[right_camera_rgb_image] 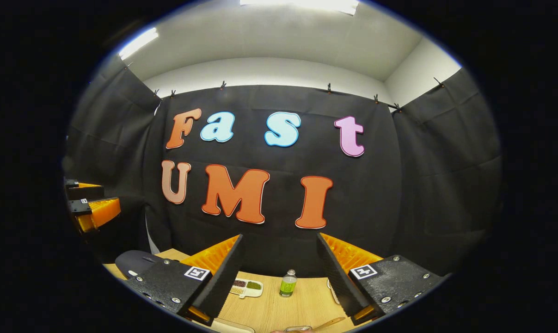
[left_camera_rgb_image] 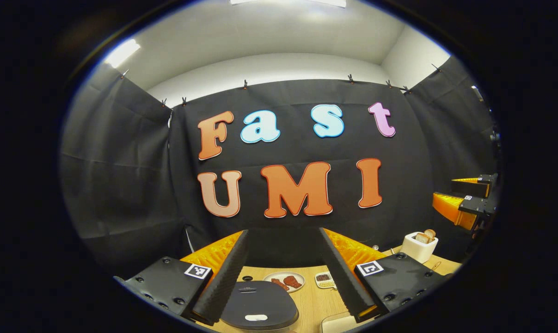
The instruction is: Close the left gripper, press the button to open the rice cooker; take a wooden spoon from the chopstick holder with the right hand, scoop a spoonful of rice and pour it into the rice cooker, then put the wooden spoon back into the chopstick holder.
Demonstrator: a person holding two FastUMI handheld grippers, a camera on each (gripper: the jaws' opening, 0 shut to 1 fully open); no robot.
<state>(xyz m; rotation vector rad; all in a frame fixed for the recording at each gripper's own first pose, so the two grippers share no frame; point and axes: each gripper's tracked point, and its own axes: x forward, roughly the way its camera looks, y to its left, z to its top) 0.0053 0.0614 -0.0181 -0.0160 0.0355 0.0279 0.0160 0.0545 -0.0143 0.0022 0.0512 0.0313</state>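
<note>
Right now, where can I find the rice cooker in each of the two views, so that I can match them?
Left gripper view: the rice cooker is at the bottom centre, lid shut, just ahead of the open left gripper.
Right gripper view: the rice cooker is at the lower left, partly hidden behind the right gripper.
Shared landmark: the small white divided dish, to the cooker's right in both.

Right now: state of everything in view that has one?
rice cooker: lid shut
left gripper: open, holding nothing
right gripper: open, holding nothing
bottle: upright, capped
chopstick holder: upright, utensils inside
plate: food on it
</note>
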